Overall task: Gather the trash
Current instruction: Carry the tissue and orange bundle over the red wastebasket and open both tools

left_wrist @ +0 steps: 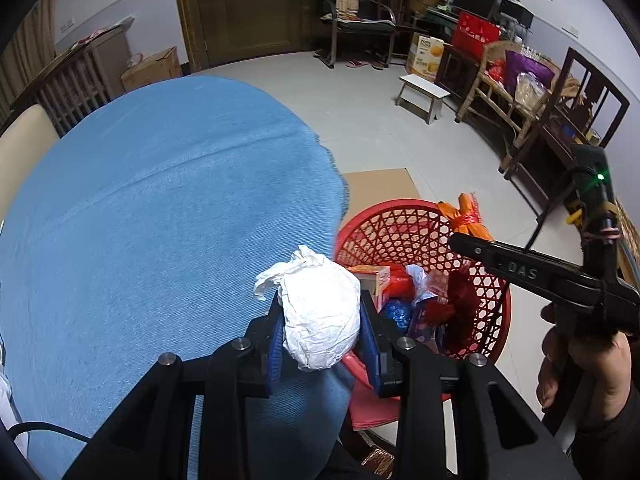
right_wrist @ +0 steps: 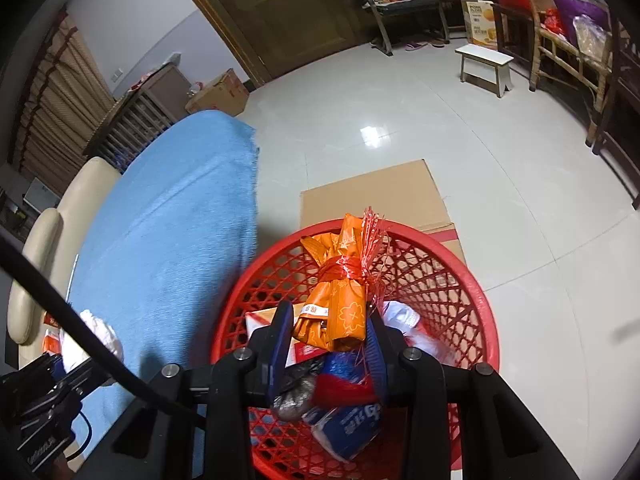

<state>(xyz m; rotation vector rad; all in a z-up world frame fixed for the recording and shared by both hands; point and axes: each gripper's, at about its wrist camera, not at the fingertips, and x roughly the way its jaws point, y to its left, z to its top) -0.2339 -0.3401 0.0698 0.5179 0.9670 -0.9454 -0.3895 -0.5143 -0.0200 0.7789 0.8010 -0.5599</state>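
The blue cloth (left_wrist: 160, 220) fills most of my left view, spread over the table with its frayed edge hanging toward the floor; a cream chair back (right_wrist: 44, 248) stands against its far side. Just beside the cloth's edge sits the red lattice basket (right_wrist: 452, 292), resting partly on a flat sheet of cardboard (right_wrist: 376, 192) laid on the pale tiled floor.

Inside the basket I can see a heap of trash — a blue printed packet (right_wrist: 352, 420), a small carton (left_wrist: 374, 278), red wrappers (left_wrist: 456, 300) and something white (right_wrist: 404, 316) against the far wall.

My right gripper (right_wrist: 328, 328) hangs over the basket, its blue-padded fingers clamped on an orange plastic bag (right_wrist: 340, 300) knotted with red string, the bag's neck sticking up above the rim. In the left view the same bag (left_wrist: 464, 216) shows past the basket's far rim, with my right hand (left_wrist: 580, 360) gripping the black handle below it.

My left gripper (left_wrist: 322, 320) is over the edge of the cloth, right next to the basket, and its fingers squeeze a crumpled white paper ball (left_wrist: 320, 312) — the wad bulges above the pads, with a loose twist pointing left. From the right view that paper (right_wrist: 100, 332) shows only as a white blur at the cloth's near edge.
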